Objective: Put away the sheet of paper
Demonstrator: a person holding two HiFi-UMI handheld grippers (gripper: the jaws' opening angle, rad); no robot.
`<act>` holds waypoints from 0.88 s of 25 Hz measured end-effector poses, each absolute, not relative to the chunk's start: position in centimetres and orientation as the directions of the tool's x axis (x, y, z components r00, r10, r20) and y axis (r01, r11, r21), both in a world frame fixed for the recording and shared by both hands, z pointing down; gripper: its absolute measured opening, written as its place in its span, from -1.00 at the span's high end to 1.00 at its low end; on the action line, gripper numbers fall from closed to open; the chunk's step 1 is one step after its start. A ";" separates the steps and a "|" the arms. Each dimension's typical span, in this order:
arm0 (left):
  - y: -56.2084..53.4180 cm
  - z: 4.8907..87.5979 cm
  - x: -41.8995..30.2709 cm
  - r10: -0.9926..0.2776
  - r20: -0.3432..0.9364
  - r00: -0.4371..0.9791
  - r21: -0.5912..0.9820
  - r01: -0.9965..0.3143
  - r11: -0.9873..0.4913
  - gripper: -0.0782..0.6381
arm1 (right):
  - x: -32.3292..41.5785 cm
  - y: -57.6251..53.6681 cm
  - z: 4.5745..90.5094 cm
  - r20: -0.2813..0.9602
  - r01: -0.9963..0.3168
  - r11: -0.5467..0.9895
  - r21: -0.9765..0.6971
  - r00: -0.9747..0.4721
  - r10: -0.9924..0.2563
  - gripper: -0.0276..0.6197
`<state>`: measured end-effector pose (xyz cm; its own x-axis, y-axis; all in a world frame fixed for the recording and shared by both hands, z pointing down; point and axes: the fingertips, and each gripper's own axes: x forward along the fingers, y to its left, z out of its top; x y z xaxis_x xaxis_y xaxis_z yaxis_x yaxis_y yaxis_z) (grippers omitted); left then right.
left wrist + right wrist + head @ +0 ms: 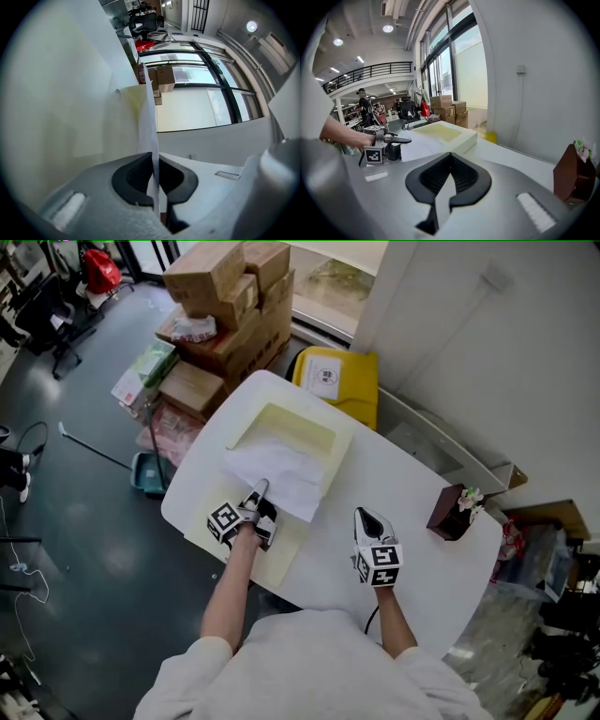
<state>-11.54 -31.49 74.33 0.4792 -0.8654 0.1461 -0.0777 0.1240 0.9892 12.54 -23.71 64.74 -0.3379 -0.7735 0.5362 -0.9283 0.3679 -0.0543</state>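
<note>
A white sheet of paper (277, 474) lies half over the near rim of a pale yellow open box (287, 425) on the white table (403, 479). My left gripper (259, 489) is shut on the paper's near edge; in the left gripper view the sheet (150, 122) stands edge-on between the dark pads. The box's lid (281, 545) lies flat under that hand. My right gripper (368, 518) rests on the table to the right, jaws shut with nothing between them. The right gripper view shows the box (443, 133), the paper (417, 143) and the left gripper (401, 140).
A brown pot with small flowers (456, 510) stands at the table's right. A yellow bin (337, 381) and stacked cardboard boxes (230, 306) are beyond the far edge. The table's left edge drops to dark floor.
</note>
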 end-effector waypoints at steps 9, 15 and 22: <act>-35.4 74.8 -10.5 -0.875 0.133 0.466 0.991 -0.046 0.127 0.77 | 13.6 -23.5 65.6 0.555 -0.935 0.350 -0.057 -0.321 -0.767 0.91; -37.5 75.5 -9.6 -0.875 0.137 0.465 0.990 -0.029 0.139 0.77 | 14.1 -23.2 66.0 0.569 -0.938 0.342 -0.056 -0.311 -0.761 0.91; -38.8 76.8 -8.4 -0.875 0.146 0.461 0.986 -0.002 0.164 0.77 | 14.7 -23.1 66.5 0.586 -0.944 0.325 -0.053 -0.293 -0.755 0.91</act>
